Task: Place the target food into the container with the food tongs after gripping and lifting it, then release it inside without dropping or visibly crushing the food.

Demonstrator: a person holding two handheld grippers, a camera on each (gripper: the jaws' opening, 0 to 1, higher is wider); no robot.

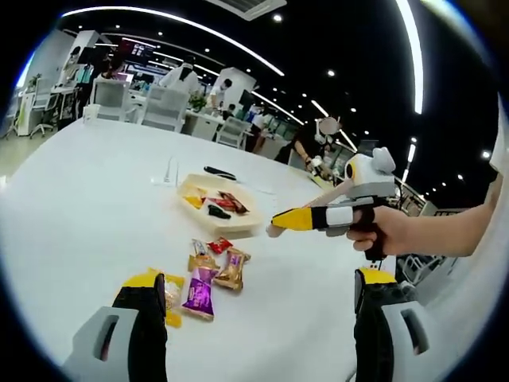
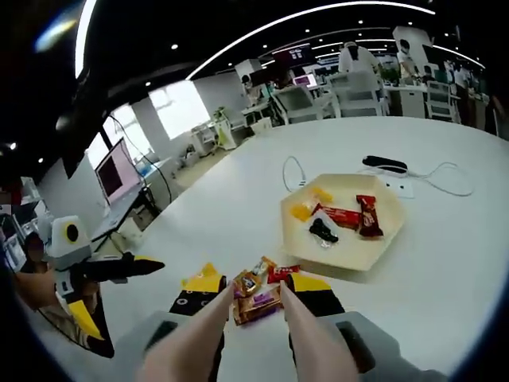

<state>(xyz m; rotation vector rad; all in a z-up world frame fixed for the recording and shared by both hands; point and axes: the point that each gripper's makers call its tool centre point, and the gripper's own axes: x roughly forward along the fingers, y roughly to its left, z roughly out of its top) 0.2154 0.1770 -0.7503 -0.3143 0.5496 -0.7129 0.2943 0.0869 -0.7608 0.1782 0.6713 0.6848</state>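
On the white table (image 2: 445, 270) there is one shallow tray (image 2: 342, 255) of cream colour with angled sides; inside it I count about five wrapped snacks: two red bars (image 2: 354, 215), two small yellow pieces (image 2: 310, 203) and one clear packet with something dark (image 2: 322, 231). Near the tray, well apart from its rim, lies a small heap of loose snacks (image 1: 208, 274); in the left gripper view I can count about five there, one purple packet (image 1: 199, 293), one red (image 1: 219, 245), two golden-brown (image 1: 231, 270) and one yellow packet (image 1: 163, 288) partly behind the jaw; the exact number is hard to tell. The right gripper (image 2: 253, 301) holds a pair of pale tongs (image 2: 246, 334) between its jaws; the two arms of the tongs stand spread, their tips at both sides of the brown snack (image 2: 256, 306) at the near edge of the heap; whether they already touch it I cannot tell. The left gripper (image 1: 258, 298) has its jaws wide apart and holds nothing; it is above the table beside the heap. Behind the tray lie a black object (image 2: 386, 165) and a white cable (image 2: 445, 179); farther away stand office desks and chairs (image 2: 358, 91).
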